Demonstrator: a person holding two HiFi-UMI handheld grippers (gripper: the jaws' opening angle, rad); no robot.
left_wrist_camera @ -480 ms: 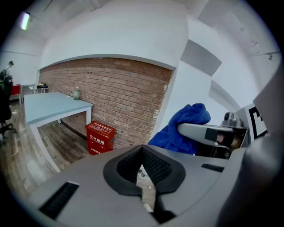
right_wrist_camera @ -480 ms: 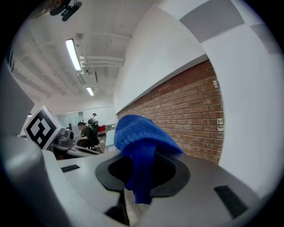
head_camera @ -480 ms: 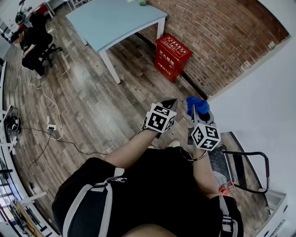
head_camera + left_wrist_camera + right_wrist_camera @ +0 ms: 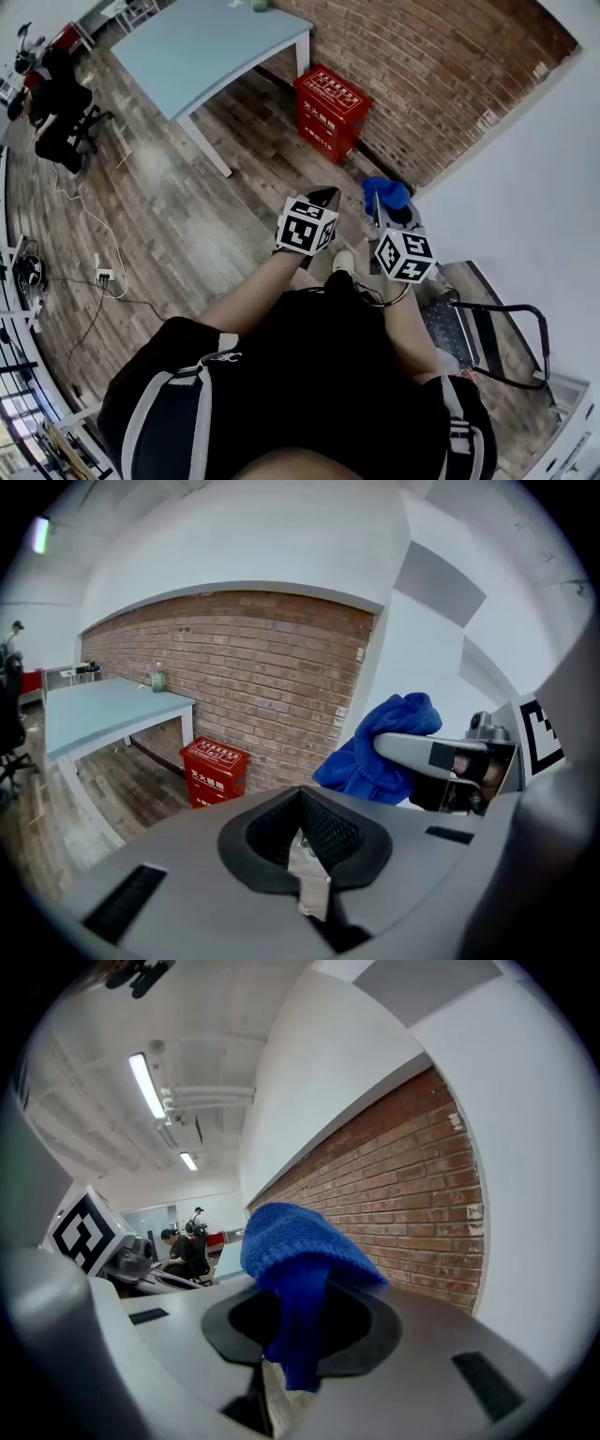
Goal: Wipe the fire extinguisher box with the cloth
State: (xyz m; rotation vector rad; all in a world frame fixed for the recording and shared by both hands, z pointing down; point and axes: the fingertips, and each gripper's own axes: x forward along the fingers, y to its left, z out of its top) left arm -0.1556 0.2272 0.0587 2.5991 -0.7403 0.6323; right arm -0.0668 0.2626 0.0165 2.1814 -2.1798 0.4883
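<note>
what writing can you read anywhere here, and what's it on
"灭火器箱" (my best reading, it is small): white characters on the front of the red fire extinguisher box.
Box lid: rows of white print, too small to read.
Marker cubes: black and white patterns, no words.
Blue cloth: no text.

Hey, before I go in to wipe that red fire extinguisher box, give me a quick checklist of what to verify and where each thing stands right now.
1. Cloth held: ok, the blue cloth is clamped in the right claw, bunched above it.
2. Spare hand: ok, the left claw is shut on nothing.
3. Target found: ok, the fire extinguisher box stands on the wooden floor by the brick wall, beside the table.
4. Cloth on the box: not ok, both claws are held well short of it.
5. Way to the box: ok, only bare floor shows between.
6. Where the box is dirty: cannot tell.
</note>
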